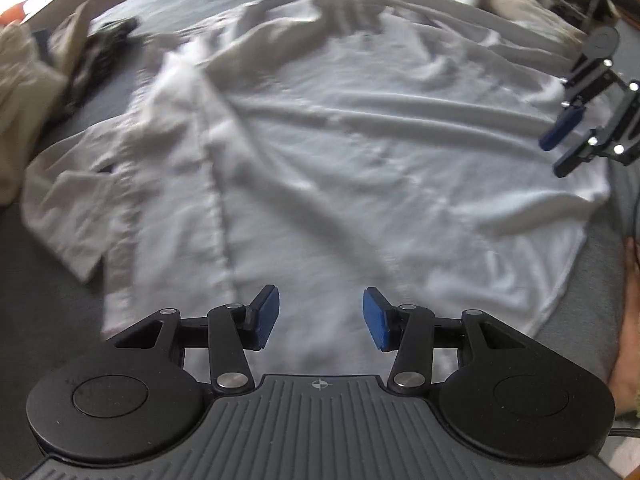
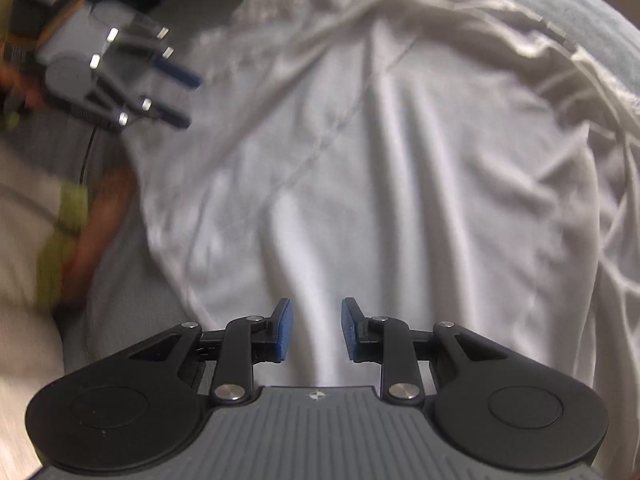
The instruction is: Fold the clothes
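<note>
Both pairs of jaws stood apart with nothing between their blue pads. The left gripper point(image 1: 320, 318) hung over the near hem of the white shirt point(image 1: 340, 152), its gap the wider of the two, and the right gripper point(image 2: 316, 330) hovered above the wrinkled cloth on the shirt's right side, its gap narrower but clear of fabric. In the left wrist view the right gripper point(image 1: 562, 142) showed at the shirt's right edge.

The shirt lay spread across a grey bed cover point(image 1: 48, 300), buttoned placket running from near to far, one sleeve point(image 1: 68, 208) bunched out at the left. Beige cloth point(image 1: 24, 92) and a dark garment point(image 1: 108, 44) lay beyond it on the far left.

The shirt looked light, thin and limp, so it would likely sag and crease when lifted. Seamed edges, such as the hem corners, shoulders or cuff, seemed the surest places to pinch.
</note>
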`<state>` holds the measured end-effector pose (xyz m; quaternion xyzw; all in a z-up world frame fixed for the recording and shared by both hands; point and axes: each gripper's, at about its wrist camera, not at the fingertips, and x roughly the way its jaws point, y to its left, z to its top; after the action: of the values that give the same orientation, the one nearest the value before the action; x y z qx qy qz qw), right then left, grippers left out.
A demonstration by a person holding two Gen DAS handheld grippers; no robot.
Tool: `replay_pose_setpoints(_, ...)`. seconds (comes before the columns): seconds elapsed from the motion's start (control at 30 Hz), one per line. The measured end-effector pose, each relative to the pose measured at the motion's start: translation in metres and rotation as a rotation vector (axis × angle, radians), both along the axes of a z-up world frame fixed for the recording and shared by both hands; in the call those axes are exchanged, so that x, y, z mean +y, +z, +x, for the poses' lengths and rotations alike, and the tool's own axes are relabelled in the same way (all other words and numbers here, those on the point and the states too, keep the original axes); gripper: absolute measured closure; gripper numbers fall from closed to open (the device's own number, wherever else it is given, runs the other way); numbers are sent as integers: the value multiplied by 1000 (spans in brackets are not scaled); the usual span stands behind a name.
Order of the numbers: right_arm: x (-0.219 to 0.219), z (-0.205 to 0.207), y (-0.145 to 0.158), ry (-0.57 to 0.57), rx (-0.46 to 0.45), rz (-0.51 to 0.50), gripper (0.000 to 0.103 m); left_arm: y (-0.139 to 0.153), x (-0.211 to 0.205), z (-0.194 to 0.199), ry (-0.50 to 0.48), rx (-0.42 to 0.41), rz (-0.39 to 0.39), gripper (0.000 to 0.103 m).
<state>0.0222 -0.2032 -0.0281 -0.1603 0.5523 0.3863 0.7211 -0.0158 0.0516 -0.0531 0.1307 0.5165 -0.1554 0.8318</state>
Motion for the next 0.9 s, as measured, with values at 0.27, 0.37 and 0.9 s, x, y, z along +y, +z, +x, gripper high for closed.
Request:
replay_pose_setpoints(0.27, 37, 78, -15, -230, 48, 67, 74, 14, 107, 48, 433, 22, -52, 57)
replay_pose_setpoints(0.37, 38, 105, -12, -317, 63, 70, 74, 24, 110, 84, 468, -47, -99, 57)
replay_pose_setpoints(0.9, 41, 169, -37, -455, -5, 167, 74, -10, 7, 285, 247, -93, -136, 38)
